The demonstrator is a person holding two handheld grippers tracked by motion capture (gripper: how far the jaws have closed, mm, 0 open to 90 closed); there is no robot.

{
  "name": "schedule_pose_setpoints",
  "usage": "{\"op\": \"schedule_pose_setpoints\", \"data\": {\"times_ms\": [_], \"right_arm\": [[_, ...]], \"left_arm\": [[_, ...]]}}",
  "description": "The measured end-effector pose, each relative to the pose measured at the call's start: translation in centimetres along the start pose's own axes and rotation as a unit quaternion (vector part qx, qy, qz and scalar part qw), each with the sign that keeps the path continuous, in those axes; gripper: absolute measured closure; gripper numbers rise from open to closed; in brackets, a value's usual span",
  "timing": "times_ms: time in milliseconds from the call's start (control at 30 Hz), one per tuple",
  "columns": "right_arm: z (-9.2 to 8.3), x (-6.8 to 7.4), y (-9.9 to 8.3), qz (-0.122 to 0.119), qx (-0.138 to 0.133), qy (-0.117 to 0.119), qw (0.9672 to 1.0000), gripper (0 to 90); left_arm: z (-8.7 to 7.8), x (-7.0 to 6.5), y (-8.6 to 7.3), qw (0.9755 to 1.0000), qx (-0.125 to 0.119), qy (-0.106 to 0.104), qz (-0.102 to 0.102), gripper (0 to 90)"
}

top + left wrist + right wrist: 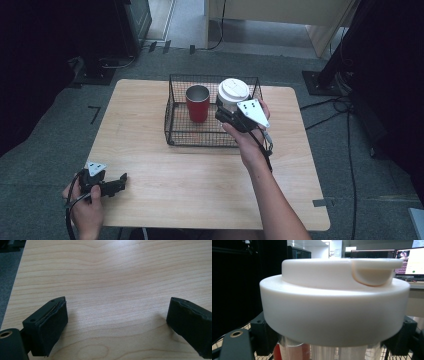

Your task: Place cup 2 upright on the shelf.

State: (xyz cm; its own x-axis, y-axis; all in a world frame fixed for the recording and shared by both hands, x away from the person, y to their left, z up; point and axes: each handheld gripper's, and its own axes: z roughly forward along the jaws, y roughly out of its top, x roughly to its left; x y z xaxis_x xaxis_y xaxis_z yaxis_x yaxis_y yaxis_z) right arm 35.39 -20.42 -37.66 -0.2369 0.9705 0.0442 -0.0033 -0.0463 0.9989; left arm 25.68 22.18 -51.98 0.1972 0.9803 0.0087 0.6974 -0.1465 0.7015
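nearest the person, at the table's near left corner, the left gripper [121, 181] lies low over the wooden table [200, 185], held in the left hand [86, 210]. in the left gripper view its two black jaws stand spread wide with only bare wood grain between them, nothing gripped and nothing touching the pads. the grey three-cornered plate sits on top of it and its cable loops down past the wrist.

farther in, the right forearm reaches up the middle of the table to the right hand [245, 134], which carries the right gripper [223, 111]. that gripper is pinching a white-lidded cup [233, 93]: in the right gripper view the black jaws sit on either side of the cup's ribbed clear body just under the broad white lid [334, 312], pressed against it. the lid has a raised top with a sip recess toward one side.

the cup is held upright at the right end of the black wire basket [175, 127], at or just inside its right part; whether its base rests on the basket floor cannot be told. just to its left, standing upright inside the basket, is a red tumbler [198, 103] with a metal rim, close to the cup but apart from it.

beyond the table lies grey carpet, with dark stands and cables to either side.
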Motion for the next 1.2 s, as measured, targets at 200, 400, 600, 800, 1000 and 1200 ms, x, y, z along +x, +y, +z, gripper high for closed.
{"op": "schedule_pose_setpoints", "data": {"times_ms": [200, 400, 600, 800, 1000, 1200], "right_arm": [[1.3, -0.1, -0.2, -0.002, 0.001, -0.013, 0.9999, 16.1], [2.6, -0.3, -0.6, -0.004, 0.007, -0.021, 0.9997, 16.1], [3.9, -0.6, -1.6, -0.002, 0.011, -0.027, 0.9996, 16.1], [4.7, -0.6, -2.5, 0.003, 0.021, -0.032, 0.9992, 16.1], [5.7, -0.2, -3.2, 0.007, 0.033, -0.030, 0.9990, 16.1], [6.7, -0.2, -3.5, 0.012, 0.037, -0.031, 0.9988, 16.1]], "left_arm": [[0.0, 0.0, 0.0, 1.0000, 0.001, 0.000, 0.001, 4.2], [0.0, 0.0, 0.0, 1.0000, 0.001, 0.000, 0.001, 4.2], [0.0, 0.0, 0.0, 1.0000, 0.001, 0.000, 0.001, 4.2], [0.0, 0.0, 0.0, 1.0000, 0.001, 0.000, 0.001, 4.2], [0.0, 0.0, 0.0, 1.0000, 0.001, 0.000, 0.001, 4.2], [0.0, 0.0, 0.0, 1.0000, 0.001, 0.000, 0.001, 4.2]]}}
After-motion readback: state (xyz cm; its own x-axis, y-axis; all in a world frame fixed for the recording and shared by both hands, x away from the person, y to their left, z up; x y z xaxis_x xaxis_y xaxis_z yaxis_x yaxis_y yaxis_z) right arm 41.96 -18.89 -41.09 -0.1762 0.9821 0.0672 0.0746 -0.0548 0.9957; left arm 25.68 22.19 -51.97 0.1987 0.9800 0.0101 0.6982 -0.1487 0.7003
